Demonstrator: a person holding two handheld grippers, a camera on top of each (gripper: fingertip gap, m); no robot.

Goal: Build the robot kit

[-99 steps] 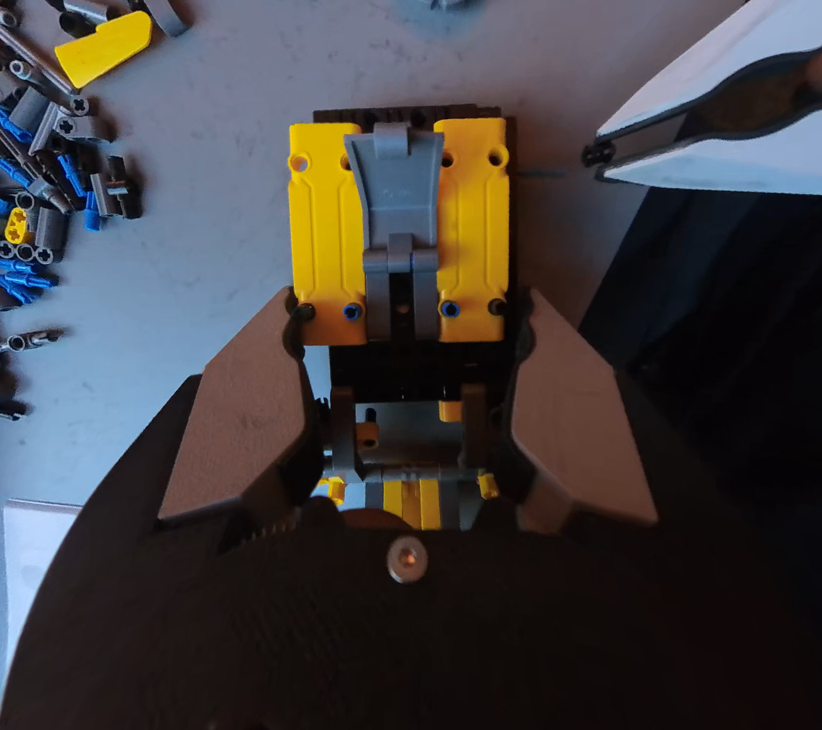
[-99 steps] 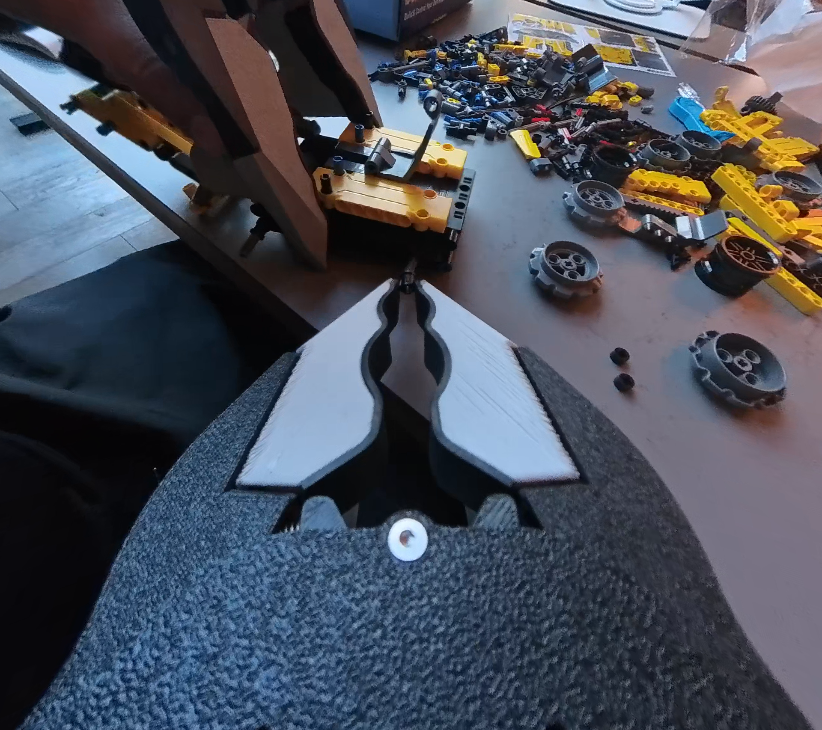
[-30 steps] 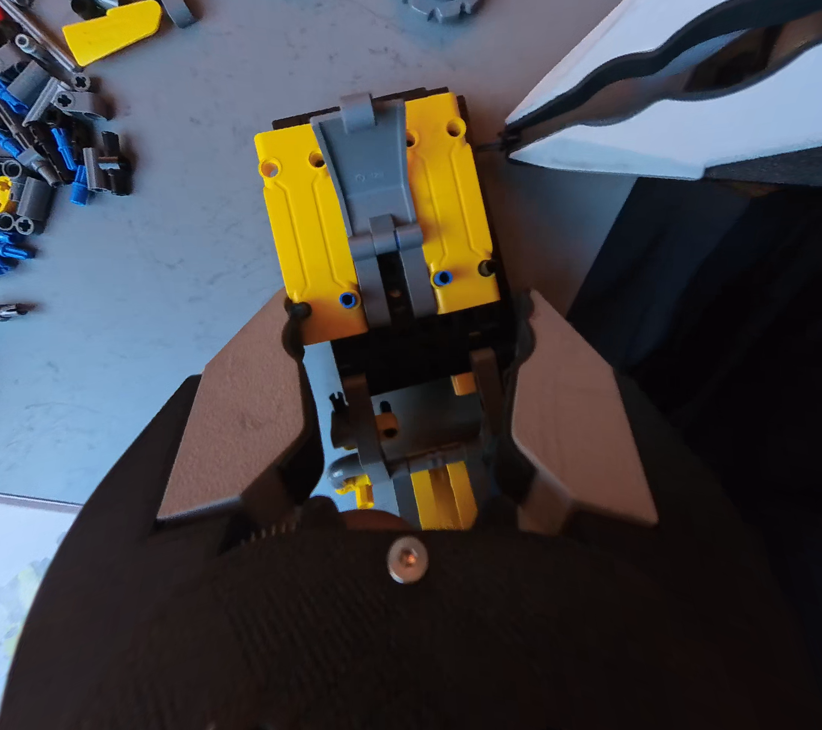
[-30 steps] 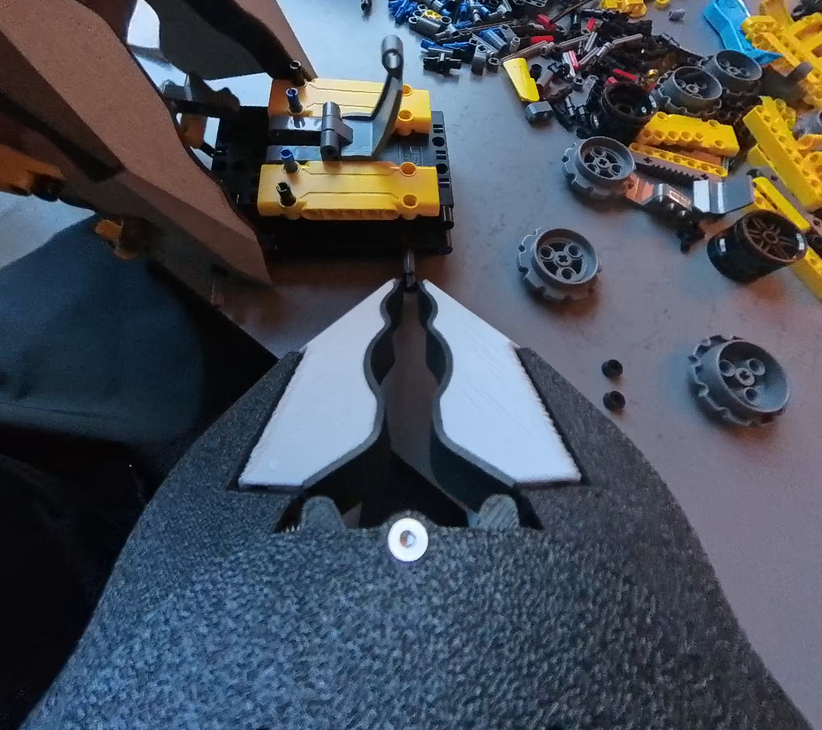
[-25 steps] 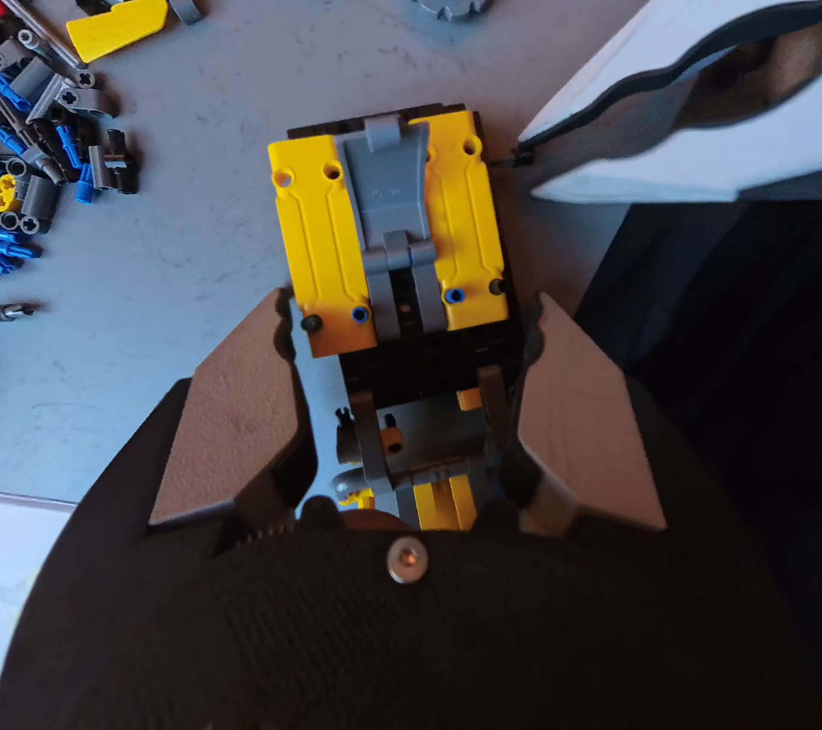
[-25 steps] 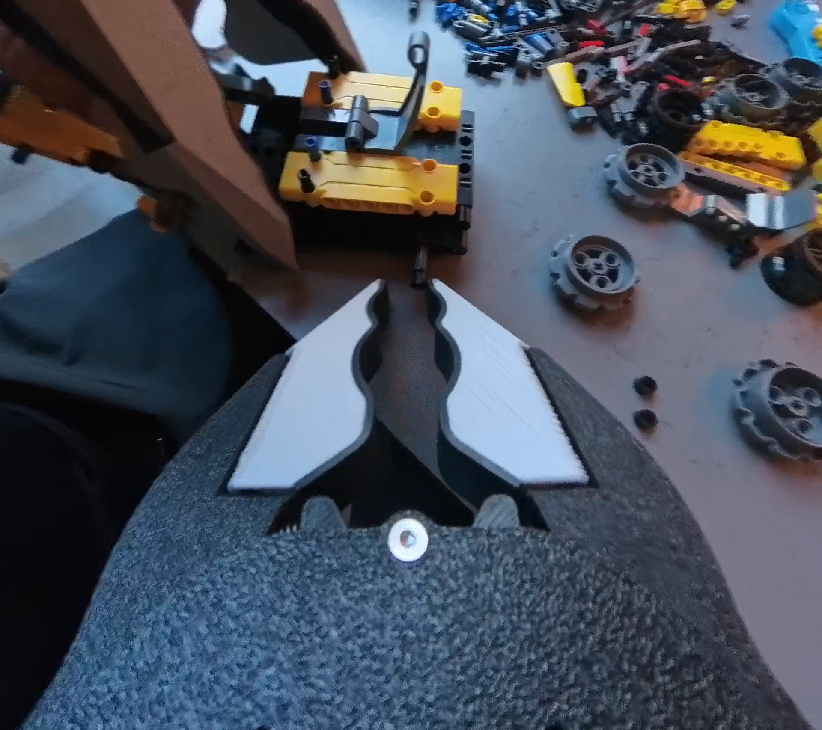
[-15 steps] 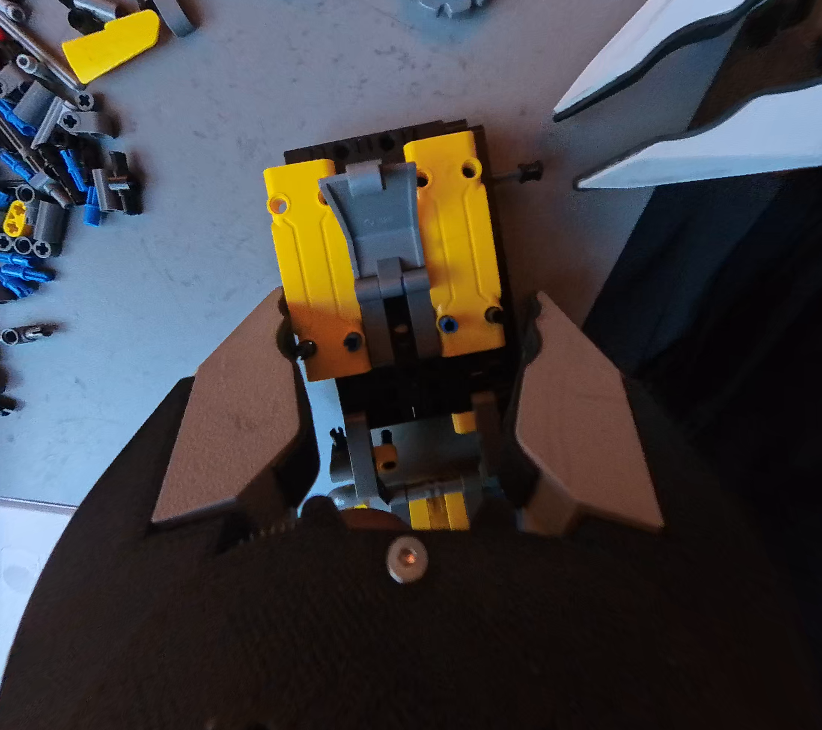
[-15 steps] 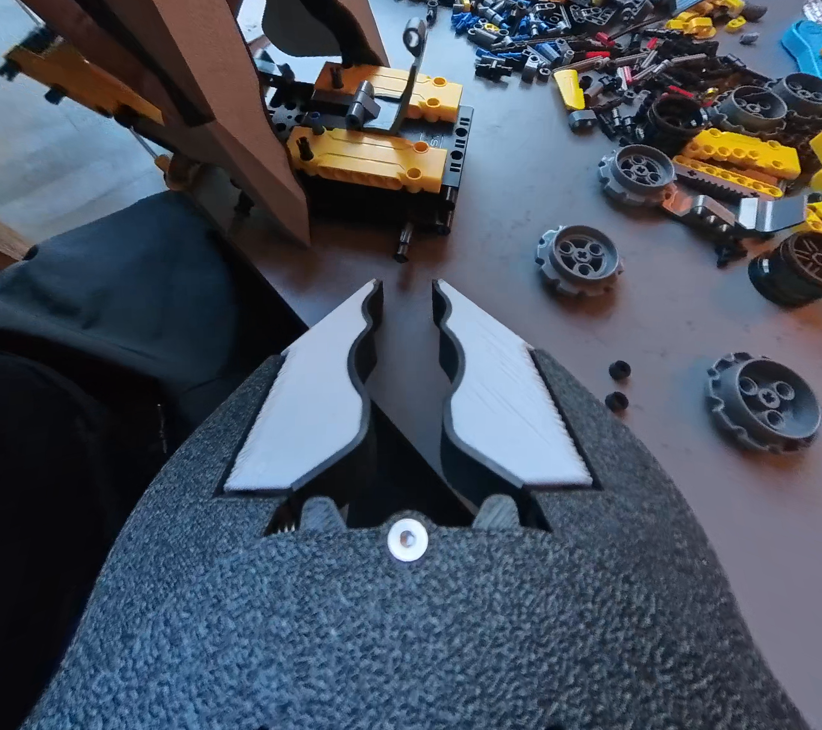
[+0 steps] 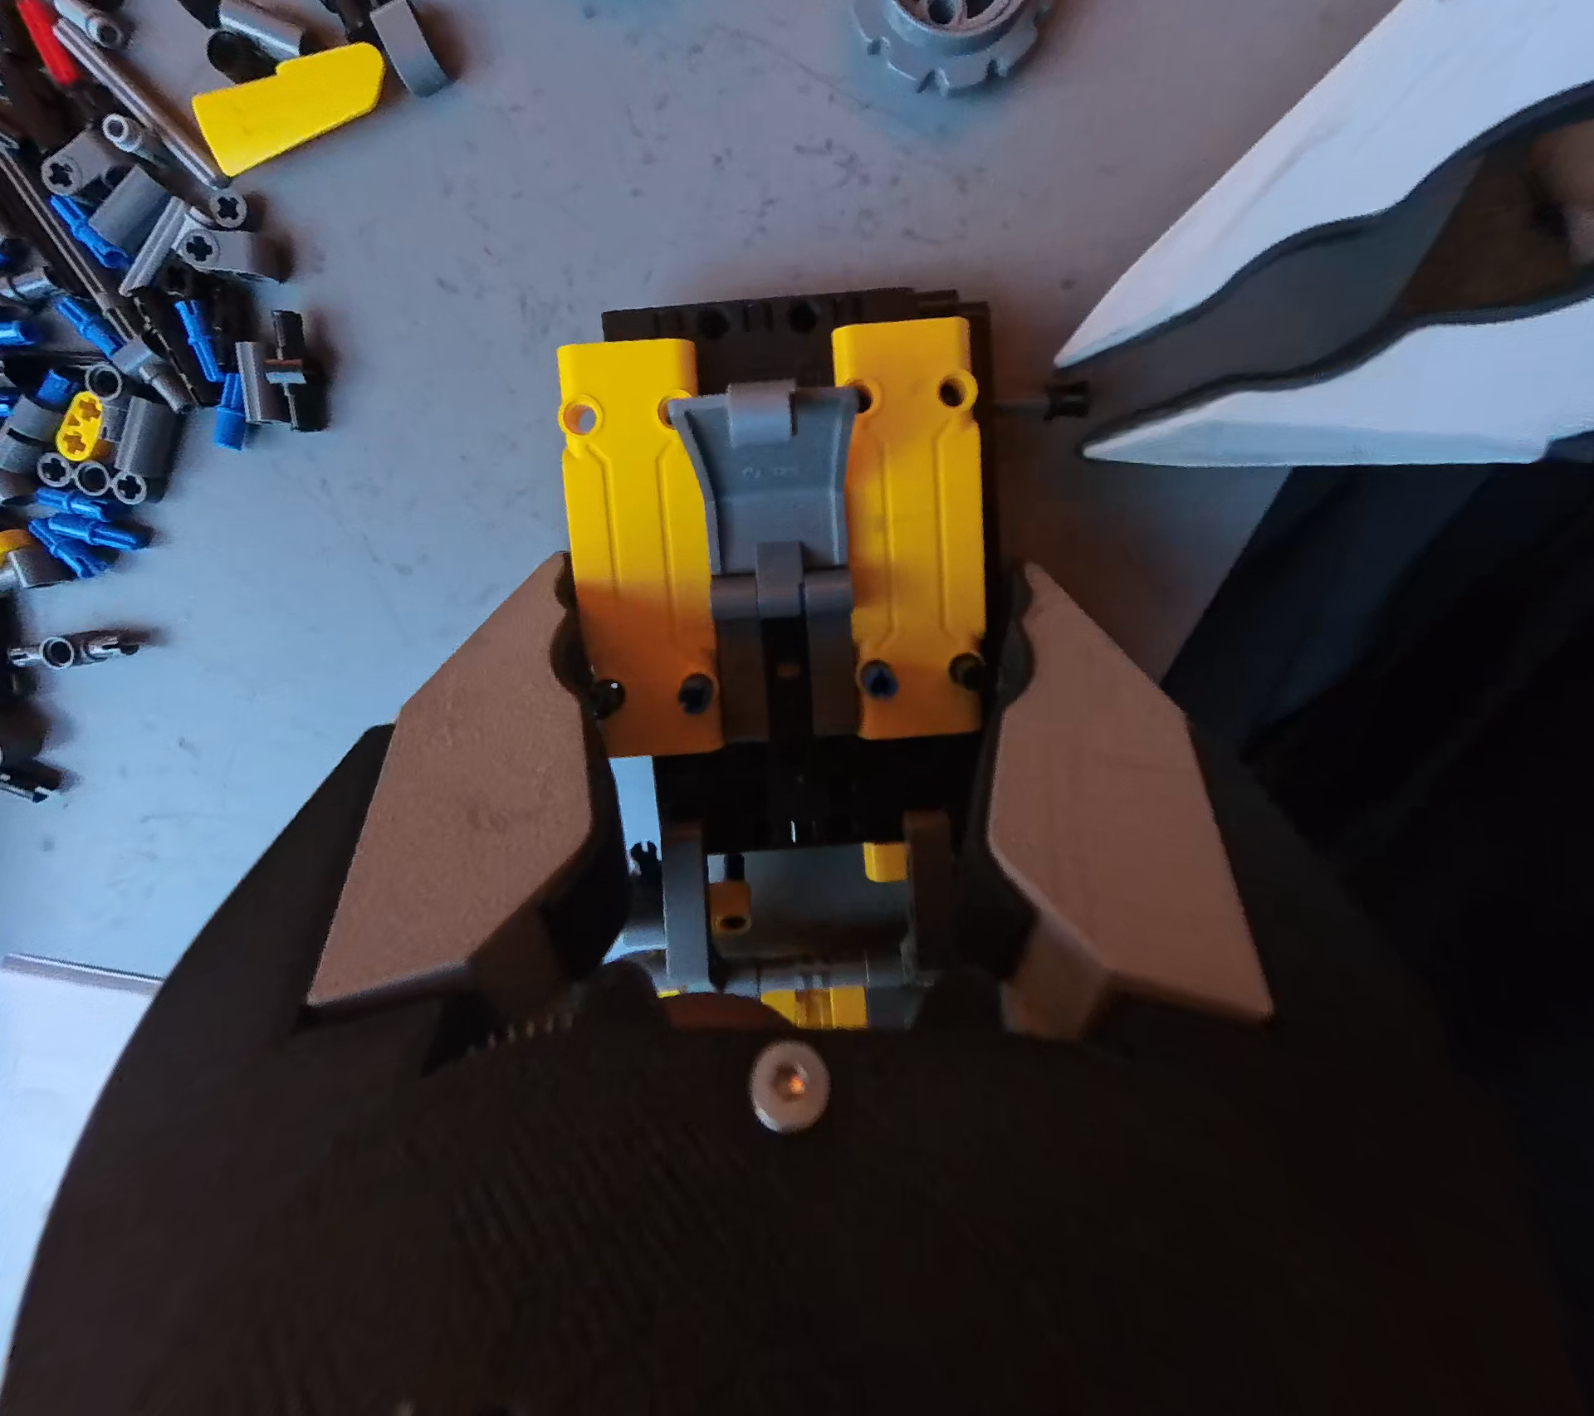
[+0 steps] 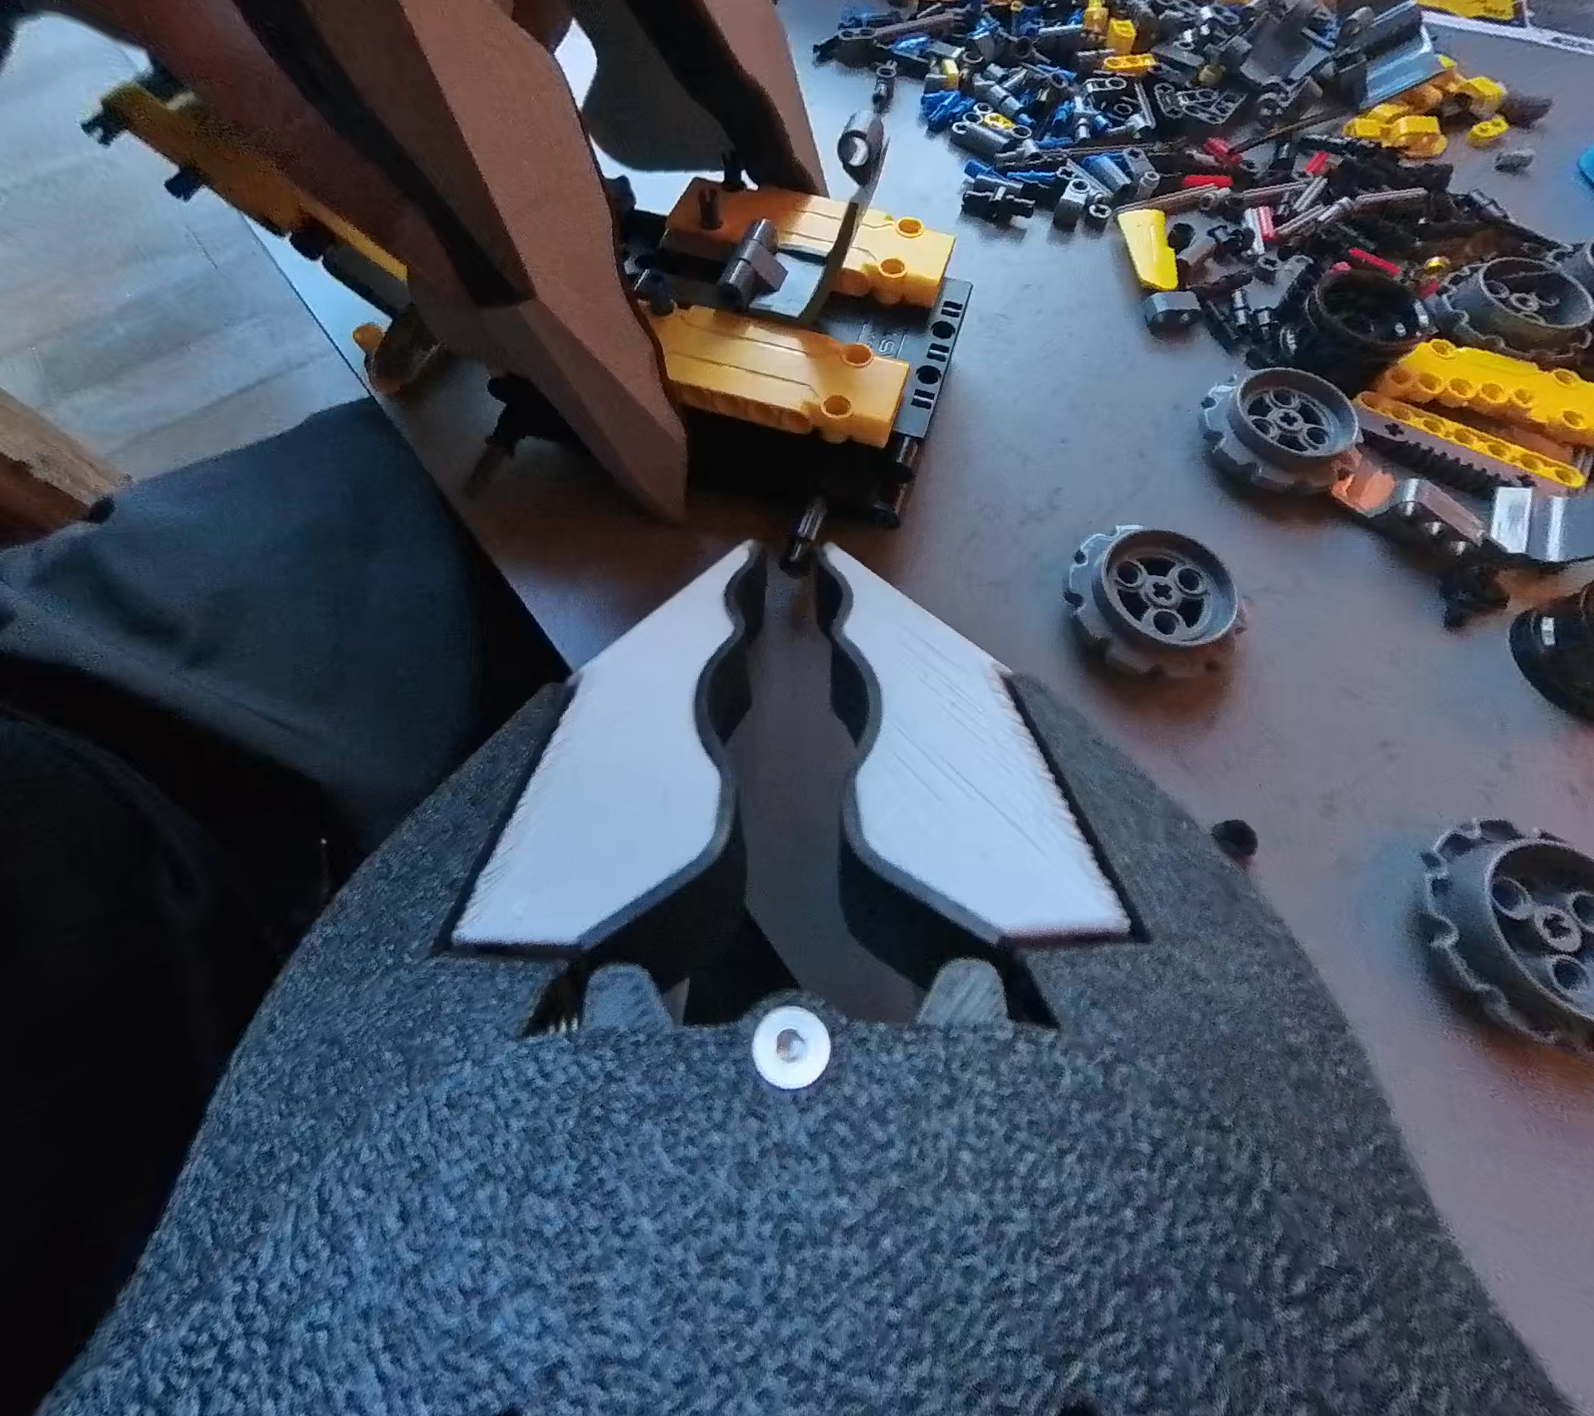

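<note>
Clamping the brick-built model (image 9: 776, 555) by its black sides at the desk's near edge, the brown left gripper (image 9: 789, 650) is steadying it squarely while the white right gripper (image 10: 789, 564), fingers narrowly parted, is nosing around a thin black pin (image 10: 802, 534) projecting from the model's glossy yellow-panelled, grey-seated body.

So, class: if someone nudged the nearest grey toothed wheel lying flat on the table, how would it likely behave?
The grey wheel lies flat on its side on the table, so it would probably slide rather than roll. It looks like hard moulded plastic, so likely stiff and light. Set on edge, its round toothed rim would probably roll bumpily.
</note>
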